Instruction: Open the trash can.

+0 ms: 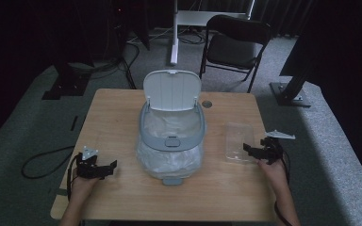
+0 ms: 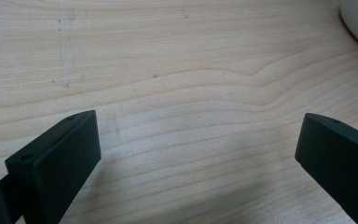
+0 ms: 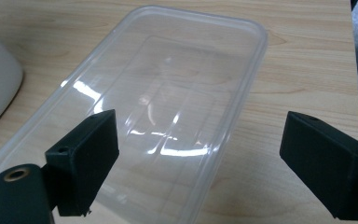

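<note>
Right gripper (image 3: 200, 154) hovers with jaws wide apart over the clear plastic container (image 3: 168, 102), which lies on the worktop (image 1: 122, 108) at three o'clock of the open bin (image 1: 172, 136). Best to lower squarely, straddling one rim before closing. Left gripper (image 1: 104, 168), also apart, idles at nine o'clock.

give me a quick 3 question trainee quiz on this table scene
1. True or false: the bin has its lid raised.
2. Which thing lies under the right gripper? A) clear plastic container B) a mug C) a sponge
3. What lies between the jaws of the left gripper?

Key:
1. True; the lid stands up at the back and a white liner shows inside.
2. A
3. Bare wooden table; both grippers are open and hold nothing.
</note>
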The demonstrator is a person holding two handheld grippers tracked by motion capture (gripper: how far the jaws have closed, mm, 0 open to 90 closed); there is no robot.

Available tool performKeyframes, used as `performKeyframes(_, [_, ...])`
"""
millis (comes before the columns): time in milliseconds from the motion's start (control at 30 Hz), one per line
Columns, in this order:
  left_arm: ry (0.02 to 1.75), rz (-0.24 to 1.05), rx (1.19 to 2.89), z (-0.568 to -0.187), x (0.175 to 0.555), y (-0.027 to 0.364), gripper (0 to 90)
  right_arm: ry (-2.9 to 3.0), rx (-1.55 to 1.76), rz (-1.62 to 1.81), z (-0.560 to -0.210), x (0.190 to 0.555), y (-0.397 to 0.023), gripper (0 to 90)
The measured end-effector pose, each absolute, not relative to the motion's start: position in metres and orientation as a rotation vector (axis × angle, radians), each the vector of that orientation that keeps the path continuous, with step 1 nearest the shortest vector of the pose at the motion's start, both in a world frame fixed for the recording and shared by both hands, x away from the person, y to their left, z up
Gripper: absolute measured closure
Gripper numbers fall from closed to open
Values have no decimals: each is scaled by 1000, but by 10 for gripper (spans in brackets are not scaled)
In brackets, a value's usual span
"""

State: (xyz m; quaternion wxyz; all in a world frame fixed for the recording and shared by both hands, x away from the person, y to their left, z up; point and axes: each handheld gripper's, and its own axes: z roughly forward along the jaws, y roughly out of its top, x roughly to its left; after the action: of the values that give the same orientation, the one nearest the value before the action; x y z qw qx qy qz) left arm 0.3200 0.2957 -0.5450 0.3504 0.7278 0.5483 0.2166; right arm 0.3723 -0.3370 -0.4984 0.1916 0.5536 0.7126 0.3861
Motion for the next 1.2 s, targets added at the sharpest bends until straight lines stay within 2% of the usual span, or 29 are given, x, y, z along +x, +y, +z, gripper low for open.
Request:
performKeyframes(600, [1490,566,1936,-547,324,293,10,1984,1683,1046,-500,397,-338,145])
performKeyframes(700, [1487,604,1987,-548,325,288,10,1982,1711,1083,-501,397,-341,168])
performKeyframes(1200, [1489,604,1986,-548,325,288,10,1986,1802,1169,-504,401,-342,367])
